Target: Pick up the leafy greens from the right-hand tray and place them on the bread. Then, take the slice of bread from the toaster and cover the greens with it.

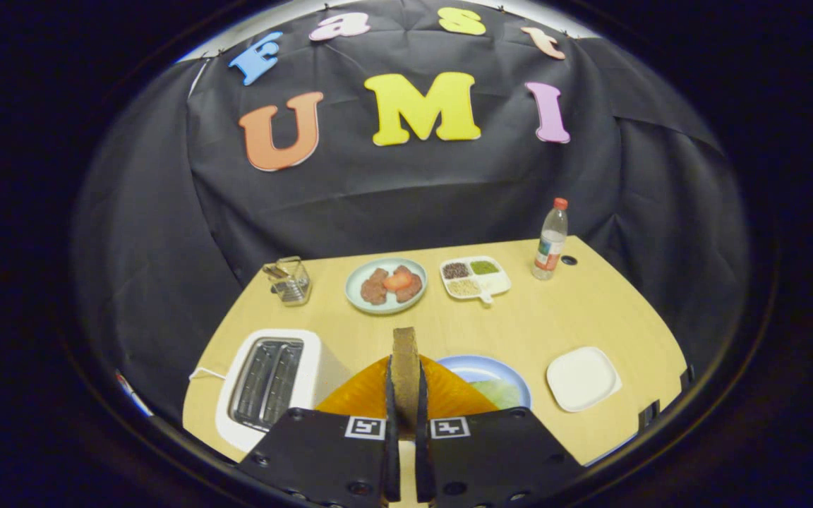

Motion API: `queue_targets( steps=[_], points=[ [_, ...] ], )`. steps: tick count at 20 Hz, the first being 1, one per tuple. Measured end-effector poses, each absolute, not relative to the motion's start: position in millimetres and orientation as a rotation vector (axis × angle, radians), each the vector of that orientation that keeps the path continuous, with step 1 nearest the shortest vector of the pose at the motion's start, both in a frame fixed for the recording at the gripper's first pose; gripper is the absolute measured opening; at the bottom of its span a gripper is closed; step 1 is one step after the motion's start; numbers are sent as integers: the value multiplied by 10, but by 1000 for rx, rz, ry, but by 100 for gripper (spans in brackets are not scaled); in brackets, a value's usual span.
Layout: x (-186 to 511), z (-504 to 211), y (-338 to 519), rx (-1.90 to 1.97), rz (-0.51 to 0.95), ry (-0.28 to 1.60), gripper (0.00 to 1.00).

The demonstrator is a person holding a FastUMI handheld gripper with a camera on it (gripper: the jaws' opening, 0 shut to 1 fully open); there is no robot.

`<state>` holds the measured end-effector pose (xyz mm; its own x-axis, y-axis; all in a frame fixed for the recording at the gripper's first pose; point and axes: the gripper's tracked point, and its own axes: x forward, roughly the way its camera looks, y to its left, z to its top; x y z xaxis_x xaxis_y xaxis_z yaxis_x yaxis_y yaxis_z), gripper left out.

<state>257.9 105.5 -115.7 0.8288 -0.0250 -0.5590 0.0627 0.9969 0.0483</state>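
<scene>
Bread slice upright, clamped edge-on between both gripper fingers, beside the toaster, before the blue plate.

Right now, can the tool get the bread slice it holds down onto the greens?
Probably yes: the tool grips the bread slice edge-on above the blue plate, greens just ahead, nothing between.

Hand-held gripper, two broad flat angular finger plates, square coded marker on each, apparently round screws along edges
</scene>
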Motion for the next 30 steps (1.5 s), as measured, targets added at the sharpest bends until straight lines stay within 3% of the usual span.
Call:
queue_targets(
  steps=[10, 19, 21, 24, 26, 28, 30],
  points=[
    [2714, -1983, 637, 211, -32, 729, 8],
    [2835, -2314, 241, 378, 102, 744, 11],
    [2872, -2335, 152, 365, 123, 722, 18],
    [2848, -2391, 54, 343, 139, 710, 18],
    [2837, -2395, 14, 320, 146, 684, 26],
    [2844, -2410, -99, 245, 118, 651, 27],
    [2851, -2416, -252, 134, 67, 604, 45]
  ],
)
